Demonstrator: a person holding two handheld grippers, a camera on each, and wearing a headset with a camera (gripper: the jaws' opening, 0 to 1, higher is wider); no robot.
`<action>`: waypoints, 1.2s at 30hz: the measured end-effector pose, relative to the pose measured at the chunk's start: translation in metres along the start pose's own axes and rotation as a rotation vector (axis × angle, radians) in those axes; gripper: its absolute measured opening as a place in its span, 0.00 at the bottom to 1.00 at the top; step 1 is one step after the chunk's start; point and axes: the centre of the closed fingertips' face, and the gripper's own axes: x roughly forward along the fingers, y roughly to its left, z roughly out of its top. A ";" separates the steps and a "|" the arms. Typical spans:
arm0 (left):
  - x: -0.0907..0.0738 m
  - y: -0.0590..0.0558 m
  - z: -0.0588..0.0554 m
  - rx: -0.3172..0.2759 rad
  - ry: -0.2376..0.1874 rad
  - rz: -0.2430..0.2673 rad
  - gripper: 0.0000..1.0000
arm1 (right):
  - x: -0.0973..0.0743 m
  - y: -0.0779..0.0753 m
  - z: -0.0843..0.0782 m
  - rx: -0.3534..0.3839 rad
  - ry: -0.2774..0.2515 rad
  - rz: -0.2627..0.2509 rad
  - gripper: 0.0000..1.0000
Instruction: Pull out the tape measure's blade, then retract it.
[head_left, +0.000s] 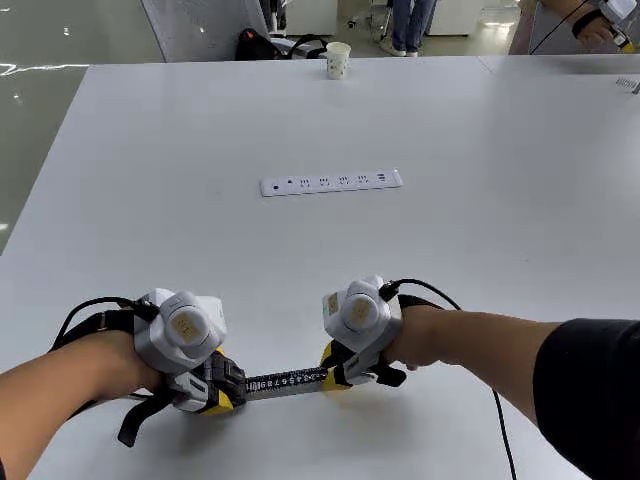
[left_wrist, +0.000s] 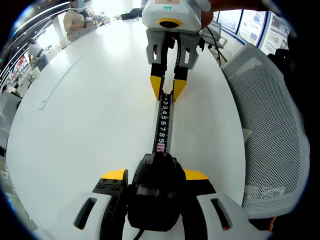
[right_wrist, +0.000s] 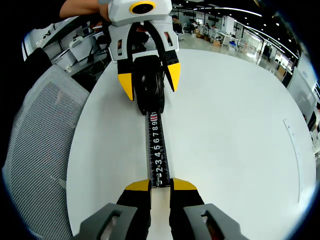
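The black tape measure case (left_wrist: 154, 192) sits between the yellow-tipped jaws of my left gripper (left_wrist: 155, 175), which is shut on it. Its numbered blade (left_wrist: 163, 127) runs out over the white table (head_left: 330, 260) to my right gripper (right_wrist: 160, 185), shut on the blade's end. About ten centimetres of blade (right_wrist: 156, 147) show between the two grippers. In the head view the left gripper (head_left: 218, 392) and right gripper (head_left: 338, 375) lie low near the table's front edge, with the blade (head_left: 285, 381) stretched between them. The case (right_wrist: 148, 82) faces the right gripper view.
A white power strip (head_left: 331, 183) lies at mid-table, and a paper cup (head_left: 338, 60) stands at the far edge. A grey mesh chair (left_wrist: 267, 135) is close behind the near edge. People stand beyond the far side.
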 end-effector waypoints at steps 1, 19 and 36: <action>0.000 0.000 0.000 -0.001 0.000 0.000 0.36 | -0.001 0.000 -0.001 0.000 0.000 0.000 0.09; 0.000 0.001 0.000 -0.005 -0.003 0.001 0.37 | -0.006 -0.001 -0.009 0.014 0.003 -0.004 0.09; 0.000 0.001 0.000 -0.008 -0.005 0.001 0.37 | -0.009 -0.002 -0.015 0.023 0.002 -0.008 0.09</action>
